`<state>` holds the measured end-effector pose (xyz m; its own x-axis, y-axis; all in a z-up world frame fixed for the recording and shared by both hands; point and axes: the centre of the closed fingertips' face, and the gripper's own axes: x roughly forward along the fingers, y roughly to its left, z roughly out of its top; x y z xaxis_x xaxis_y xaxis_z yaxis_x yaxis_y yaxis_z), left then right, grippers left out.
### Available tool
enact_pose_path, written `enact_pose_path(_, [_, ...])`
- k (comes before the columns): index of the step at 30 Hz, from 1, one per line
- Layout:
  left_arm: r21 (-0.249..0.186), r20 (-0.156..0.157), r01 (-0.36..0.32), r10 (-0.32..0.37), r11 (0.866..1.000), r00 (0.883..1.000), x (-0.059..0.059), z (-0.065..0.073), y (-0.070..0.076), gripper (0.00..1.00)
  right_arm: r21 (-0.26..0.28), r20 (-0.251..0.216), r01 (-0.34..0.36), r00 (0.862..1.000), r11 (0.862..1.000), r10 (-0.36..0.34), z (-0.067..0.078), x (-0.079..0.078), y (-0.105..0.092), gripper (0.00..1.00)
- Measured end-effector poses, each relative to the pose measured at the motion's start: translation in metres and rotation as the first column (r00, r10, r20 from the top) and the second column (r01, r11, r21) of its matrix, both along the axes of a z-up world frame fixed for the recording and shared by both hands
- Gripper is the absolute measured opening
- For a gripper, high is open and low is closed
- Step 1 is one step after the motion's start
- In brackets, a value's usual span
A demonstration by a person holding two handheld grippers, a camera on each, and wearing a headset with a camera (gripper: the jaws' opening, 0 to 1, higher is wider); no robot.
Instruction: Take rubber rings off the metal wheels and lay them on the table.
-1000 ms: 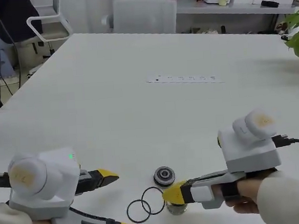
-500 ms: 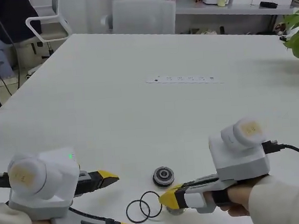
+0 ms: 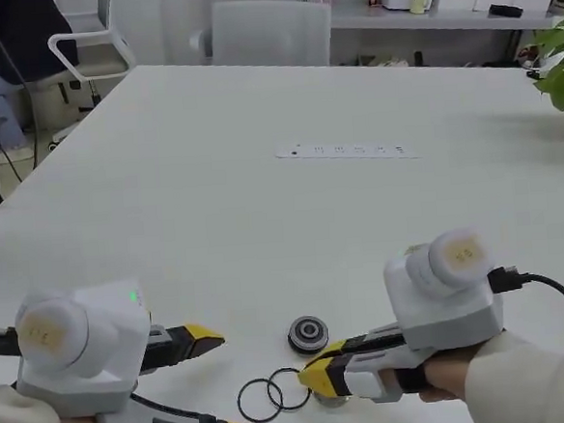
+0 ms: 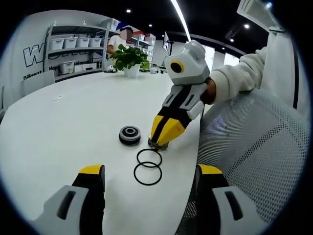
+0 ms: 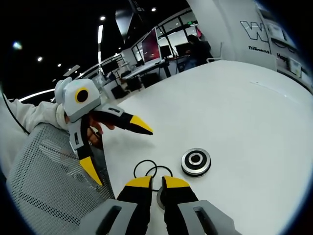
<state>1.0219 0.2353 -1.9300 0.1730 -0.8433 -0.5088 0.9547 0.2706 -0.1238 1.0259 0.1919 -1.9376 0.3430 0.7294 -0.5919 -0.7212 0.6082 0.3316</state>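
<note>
Right gripper (image 3: 318,375) is clenched on the clamped wheel (image 4: 158,144), close to the table (image 3: 260,174) edge at 6 o'clock. Left gripper (image 3: 228,385) is released, jaws wide, at 9 o'clock of it. Two rings (image 3: 273,394) lie loose and overlapping between them; the free wheel (image 3: 308,334) sits at 12 o'clock of the clamped one. I judge the rings thin, light and stretchy, the metal hard, smooth and ready to slip. Better to hold a wheel by its flat faces and hook the rubber at the rim
</note>
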Motion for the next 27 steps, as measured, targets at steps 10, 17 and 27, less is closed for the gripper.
enact_pose_path(10, [0.006,-0.003,0.003,-0.003,1.000,1.000,-0.001,-0.001,0.000,0.73,-0.005,0.019,0.008,1.000,1.000,-0.008,0.004,0.004,-0.005,0.05])
enact_pose_path(17, [0.007,-0.006,0.005,-0.005,1.000,1.000,-0.001,-0.002,0.000,0.73,0.000,0.035,0.017,0.999,1.000,-0.017,0.008,0.008,-0.008,0.06])
enact_pose_path(27, [0.008,-0.010,0.005,-0.005,1.000,1.000,-0.002,-0.002,0.000,0.73,0.026,0.059,0.065,0.996,0.998,-0.067,0.019,0.019,-0.018,0.08])
